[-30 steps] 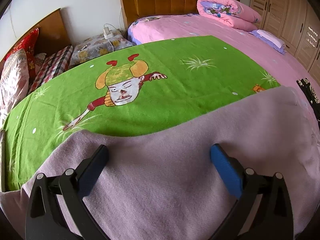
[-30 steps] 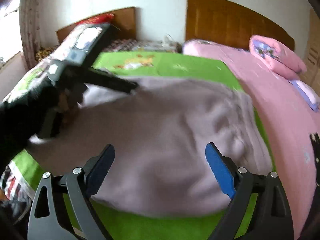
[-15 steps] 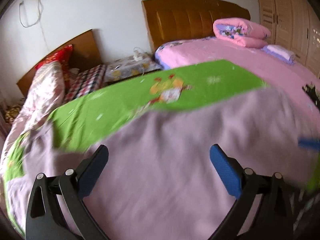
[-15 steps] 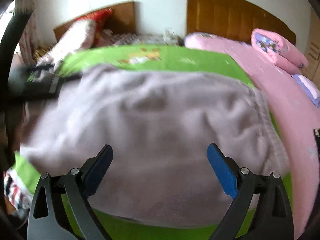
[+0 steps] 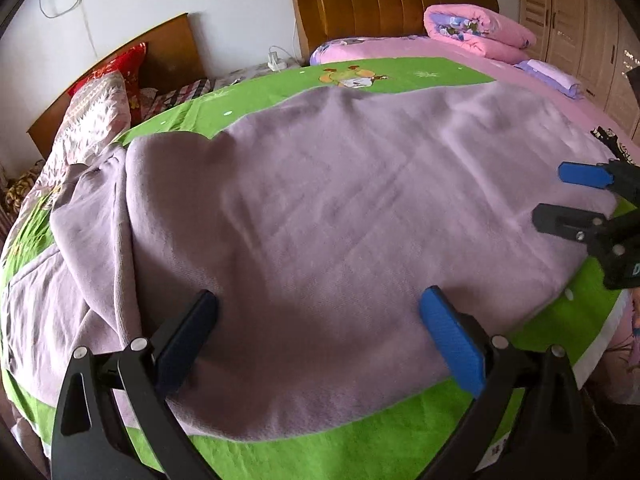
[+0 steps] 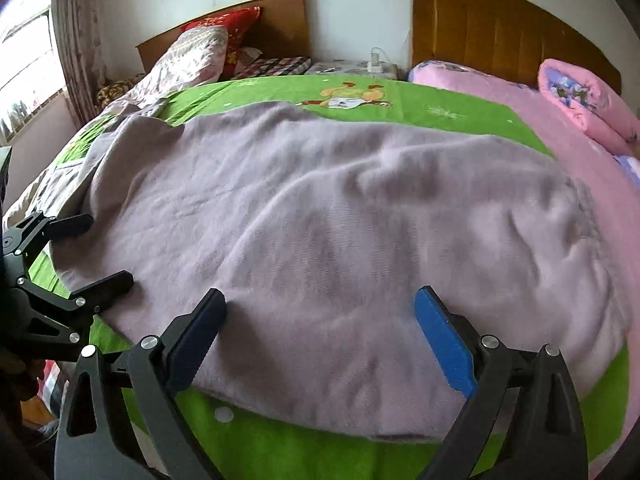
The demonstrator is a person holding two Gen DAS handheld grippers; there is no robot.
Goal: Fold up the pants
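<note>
Soft mauve fleece pants spread flat on the bright green cartoon-print bedsheet, directly ahead of both sets of tongs and touching neither pad. Long axis runs crosswise, from one set of tongs to the other, not away from them. Bunched, doubled-over end trailing off beyond the outer side of the left tongs, with a loose flap draped there. Gathered, ribbed-looking end out past the blue pad of the right tongs, toward the pink bedspread. Hard to say for sure which end is the waist.

Both tongs spread wide, released, nothing pinched. Left tongs hovering over the near hem around the middle-left of the fabric; right tongs over the near hem further along. Each set showing up at the edge of the other's view, so fairly close together.

Probably the next bit hangs on that crosswise lie: bunched end nearer the left tongs, gathered end nearer the right, so folding end over end looks like a sideways carry rather than a push forward.

Versus a second back: left tongs then low over the cloth with mostly green sheet ahead, now pulled back with nearly the whole garment in front. Same wide gape on both throughout.
</note>
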